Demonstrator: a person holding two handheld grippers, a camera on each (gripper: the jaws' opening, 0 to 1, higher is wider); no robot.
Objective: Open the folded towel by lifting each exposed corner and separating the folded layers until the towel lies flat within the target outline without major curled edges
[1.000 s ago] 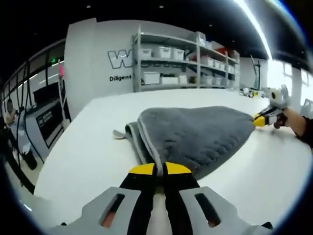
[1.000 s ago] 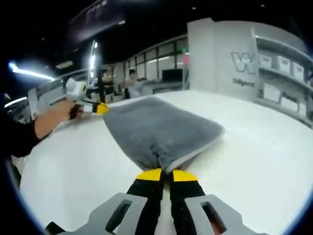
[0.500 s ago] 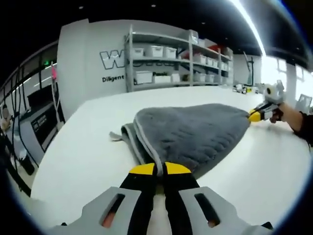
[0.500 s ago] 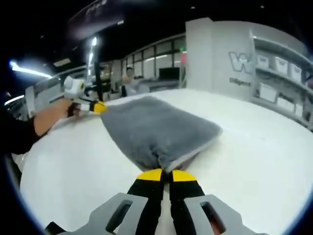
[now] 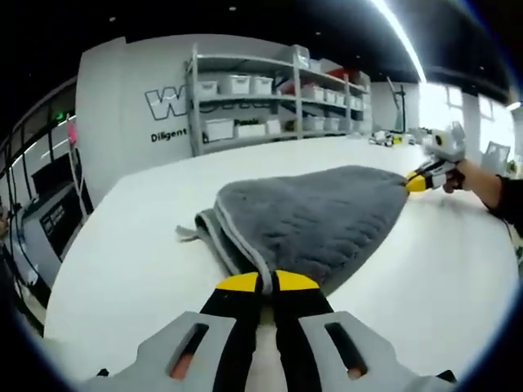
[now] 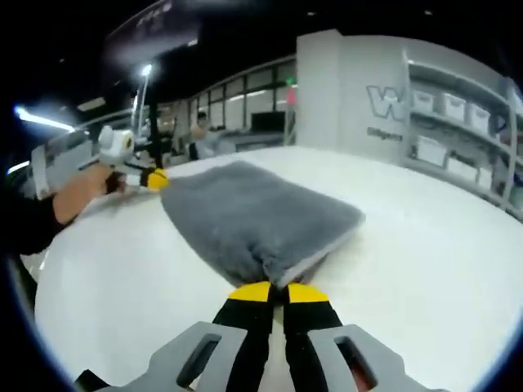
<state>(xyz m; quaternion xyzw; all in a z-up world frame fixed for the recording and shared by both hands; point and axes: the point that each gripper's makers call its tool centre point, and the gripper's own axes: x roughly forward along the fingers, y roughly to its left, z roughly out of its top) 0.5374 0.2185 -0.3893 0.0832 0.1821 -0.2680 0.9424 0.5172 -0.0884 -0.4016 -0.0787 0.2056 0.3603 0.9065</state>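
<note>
In the left gripper view, the left hand-held gripper (image 5: 267,282) is clenched on the nearest corner of the grey towel (image 5: 315,220), its yellow-tipped jaws pressed together with the cloth's pale-trimmed edge running straight into them. From that corner the towel spreads away over the white desk (image 5: 131,261), widest just past the jaws, then narrowing to its far corner, where the right hand-held gripper (image 5: 418,180) pinches it, held by a hand (image 5: 472,177) at the far right of the towel. So the towel's long axis runs from one gripper to the other, corner to corner, and it looks drawn fairly taut along that line. To the left of the towel's near end, folded layers show as stacked edges, with a small tab (image 5: 187,233) of cloth poking out on the desk. The right gripper view gives the mirror of this: the right hand-held gripper (image 6: 270,291) is clamped on the towel (image 6: 257,220) corner directly ahead of it, the stacked layer edges lying to the right of the towel's body, and the left hand-held gripper (image 6: 150,179) gripping the far corner. Each gripper is nearest its own corner, so the unfolding likely calls for pulling the two apart along this diagonal. Beyond the towel stand storage shelves (image 5: 270,102).
</note>
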